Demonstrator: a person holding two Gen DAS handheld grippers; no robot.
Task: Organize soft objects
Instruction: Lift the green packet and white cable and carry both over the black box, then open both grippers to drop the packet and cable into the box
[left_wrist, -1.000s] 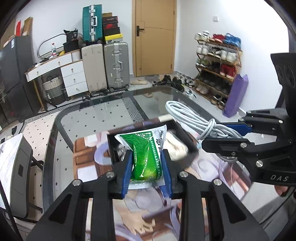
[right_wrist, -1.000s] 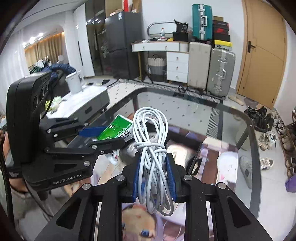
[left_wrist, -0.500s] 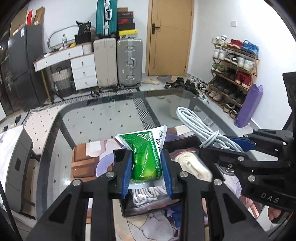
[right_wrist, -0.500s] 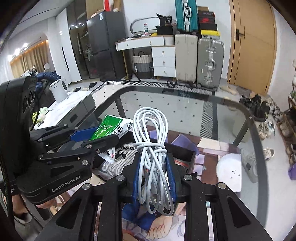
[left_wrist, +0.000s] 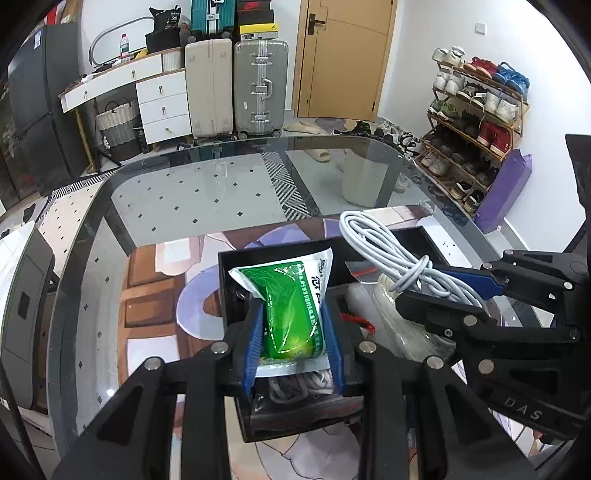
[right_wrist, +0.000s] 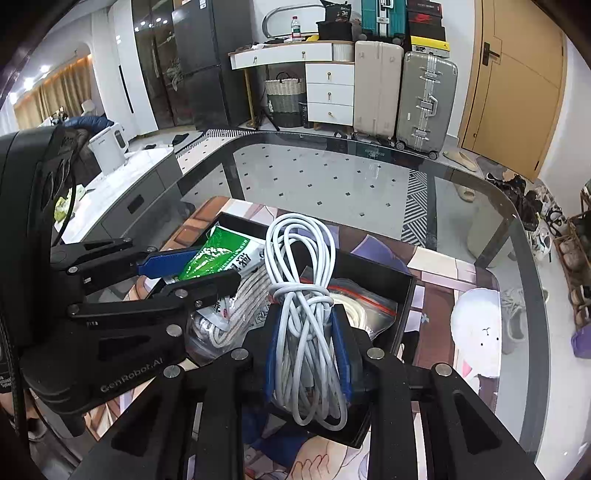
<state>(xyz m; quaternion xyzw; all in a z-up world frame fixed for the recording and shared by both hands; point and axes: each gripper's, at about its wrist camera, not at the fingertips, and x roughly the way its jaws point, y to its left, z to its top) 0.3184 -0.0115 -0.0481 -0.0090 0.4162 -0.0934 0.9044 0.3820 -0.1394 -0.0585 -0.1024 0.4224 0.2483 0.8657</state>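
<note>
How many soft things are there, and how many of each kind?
Green packets: 1, in the left claw
White cable bundles: 1, in the right claw
Bagged ropes in the black box: 2
Total: 4

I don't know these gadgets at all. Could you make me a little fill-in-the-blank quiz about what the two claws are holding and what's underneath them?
1. The left gripper is shut on a soft packet whose colour is mostly ____.
2. The right gripper is shut on a bundled white ____.
3. Both grippers hang over a ____ box with rope bundles inside.
4. The box sits on a table with a top made of ____.

Missing words: green; cable; black; glass
</note>
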